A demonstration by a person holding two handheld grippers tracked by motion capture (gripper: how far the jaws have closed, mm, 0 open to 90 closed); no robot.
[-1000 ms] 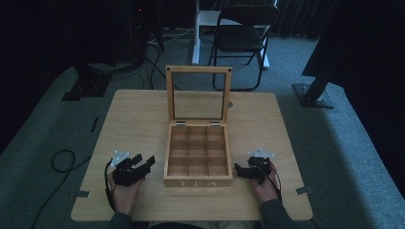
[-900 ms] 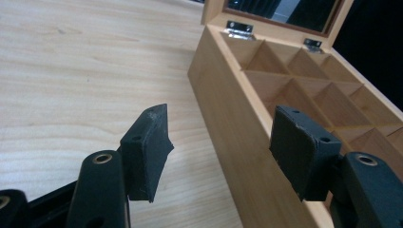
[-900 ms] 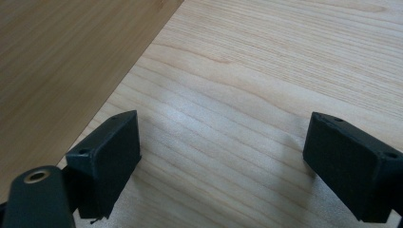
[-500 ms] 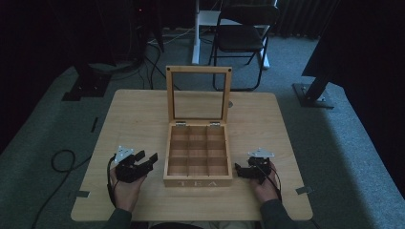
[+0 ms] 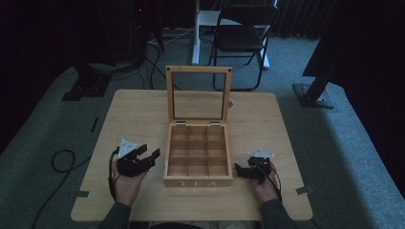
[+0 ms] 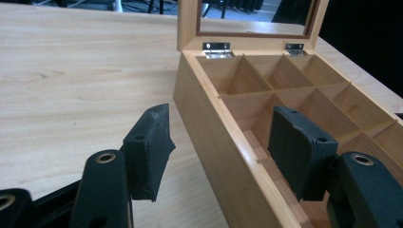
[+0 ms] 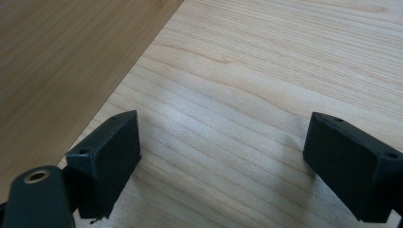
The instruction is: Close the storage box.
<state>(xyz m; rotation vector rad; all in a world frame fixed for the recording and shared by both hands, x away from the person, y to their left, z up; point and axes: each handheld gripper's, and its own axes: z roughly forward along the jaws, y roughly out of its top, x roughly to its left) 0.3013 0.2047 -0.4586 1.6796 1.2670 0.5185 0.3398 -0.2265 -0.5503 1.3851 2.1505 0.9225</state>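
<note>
**Grippers flank the open tea box, nothing held**

High view. We see the left gripper (image 5: pixel 145 157) in the person's left hand (image 5: pixel 126 183), resting on the table (image 5: pixel 133 114) just beside the left wall of the tea box (image 5: pixel 198 180); its jaws stand spread, holding nothing. The right gripper (image 5: pixel 242 171) sits just beside the box's right wall, near the front corner, also carrying nothing. We judge the mirrored placement to be a ready stance: one tool on each side, placed to steady or work on the box. The box stands at the near middle of the table with its glass-paned lid (image 5: pixel 198 95) upright on two hinges. The compartments appear empty. The front wall reads "TEA".

Left gripper view. The jaws are wide apart and straddle the box's left wall (image 6: pixel 223 142): one pad (image 6: pixel 149 147) outside over the table, the other pad (image 6: pixel 297 152) inside over a compartment. We judge this sets up a pinch on the wall. No contact can be confirmed. The metal hinges (image 6: pixel 217 47) bear no legible writing.

Right gripper view. The jaws are spread over bare tabletop, with the box's side wall (image 7: pixel 62 66) at left, apart from the nearer pad (image 7: pixel 107 161). No labels here.
</note>
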